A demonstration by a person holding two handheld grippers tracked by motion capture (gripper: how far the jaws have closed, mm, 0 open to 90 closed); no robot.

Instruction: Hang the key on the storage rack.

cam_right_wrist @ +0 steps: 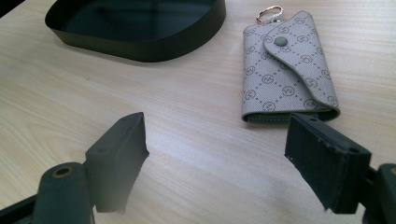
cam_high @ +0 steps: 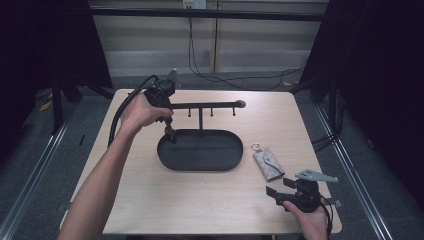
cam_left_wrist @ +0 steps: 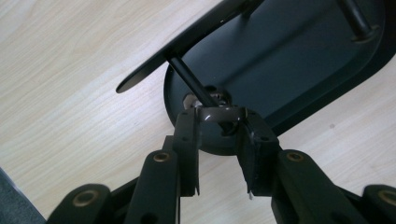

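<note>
The left gripper (cam_high: 171,134) hangs over the tray's (cam_high: 165,155) left end, under the left tip of the bar (cam_high: 205,105) that stands on a post above the tray. In the left gripper view its jaws are clenched on a small brown loop (cam_left_wrist: 219,111), pinched at both sides between the pads. A peg (cam_left_wrist: 187,77) slants down from the bar towards the loop, and its knobbed end seems to sit at or just inside the opening; whether it is truly through, I cannot tell. The step in hand looks like hanging the loop on this leftmost peg. To do it well, the grip should stay firm until the loop is past the knob, with the opening held square to the peg so the rim does not catch; the hand should slide along the peg's line, not across it, since a sideways push could tip the stand. Release should come only once the loop bears on the peg, or it will drop into the tray. Right of the tray, just beside its right end, a patterned pouch (cam_high: 268,163) lies flat on the table (cam_high: 150,200). Nearer the person than the pouch, well right of the tray, the right gripper (cam_high: 272,192) rests low with its jaws spread wide and nothing between them, the pouch just ahead of one jaw.
</note>
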